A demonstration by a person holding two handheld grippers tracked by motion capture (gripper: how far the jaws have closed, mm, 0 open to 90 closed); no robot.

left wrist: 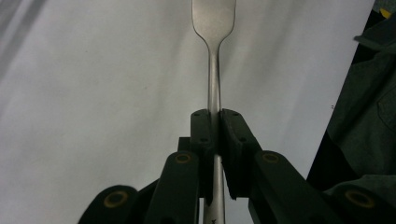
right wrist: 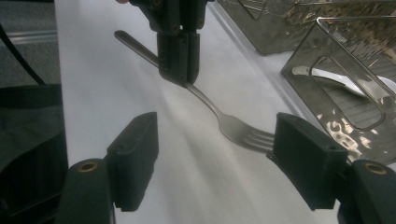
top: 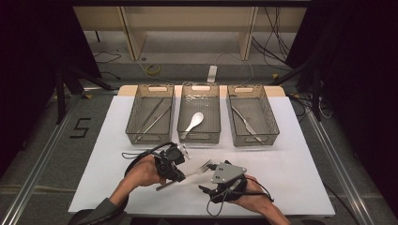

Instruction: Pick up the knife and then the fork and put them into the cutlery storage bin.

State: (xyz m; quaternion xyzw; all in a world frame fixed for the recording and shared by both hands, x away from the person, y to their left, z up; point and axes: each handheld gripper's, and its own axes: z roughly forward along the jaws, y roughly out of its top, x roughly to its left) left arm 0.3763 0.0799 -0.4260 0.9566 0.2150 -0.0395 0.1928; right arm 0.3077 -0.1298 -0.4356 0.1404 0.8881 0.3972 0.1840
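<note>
A metal fork (top: 195,171) hangs slanted just above the white sheet, tines toward the right. My left gripper (top: 180,176) is shut on the middle of its handle. In the left gripper view, the handle (left wrist: 214,84) runs up from between the closed jaws and widens at the top. In the right gripper view, the left gripper (right wrist: 180,70) hangs down onto the fork (right wrist: 233,126). My right gripper (right wrist: 212,137) is open, and the tines lie just in front of its right jaw. In the high view the right gripper (top: 209,177) sits just right of the fork.
Three wire bins stand in a row at the back of the white sheet (top: 291,178). The left bin (top: 133,133) holds thin metal utensils, the middle bin (top: 199,138) a white spoon (top: 193,123), and the right bin (top: 268,136) a knife (top: 245,123).
</note>
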